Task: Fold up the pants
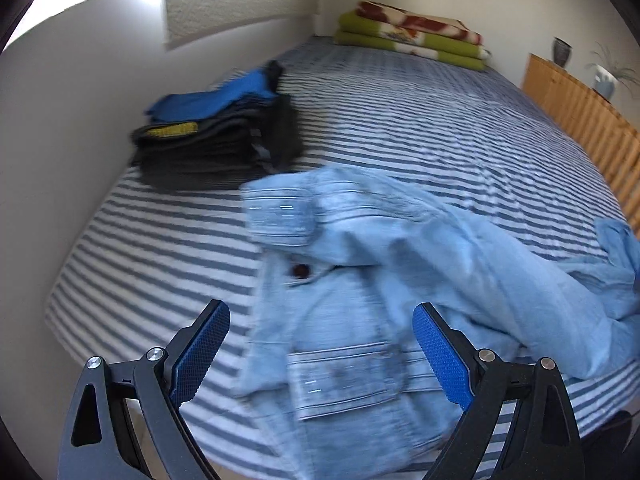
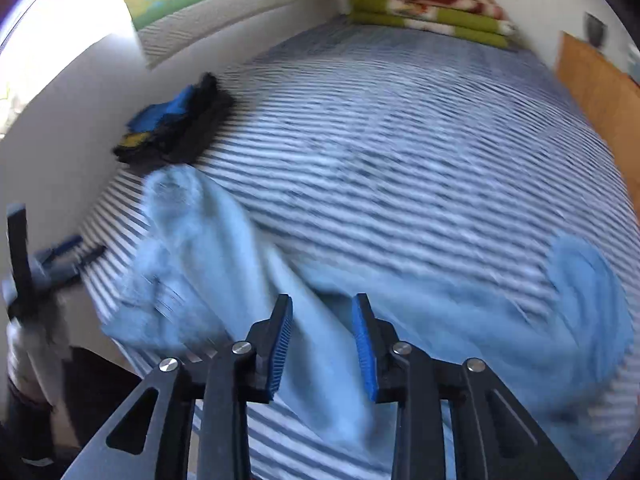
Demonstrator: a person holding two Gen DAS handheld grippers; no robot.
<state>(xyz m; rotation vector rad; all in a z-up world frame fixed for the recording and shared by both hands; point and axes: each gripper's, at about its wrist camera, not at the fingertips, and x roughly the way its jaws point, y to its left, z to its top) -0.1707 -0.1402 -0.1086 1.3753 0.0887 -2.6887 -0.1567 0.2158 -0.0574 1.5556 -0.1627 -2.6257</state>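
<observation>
Striped bed [image 1: 420, 128] under crumpled pants [image 1: 360, 280], their button only in left view; left gripper [image 1: 320, 320] and right gripper [image 2: 322, 312] both agape, empty.

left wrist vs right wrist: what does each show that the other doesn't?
Left wrist only: the jeans' dark button, a potted plant on the wooden cabinet.
Right wrist only: the left hand-held gripper seen from outside, at the bed edge.
Both: light-blue jeans crumpled on the striped bed, dark folded stack, green blankets.

no readable text, labels, brands or numbers on anything, both views motion-blurred
</observation>
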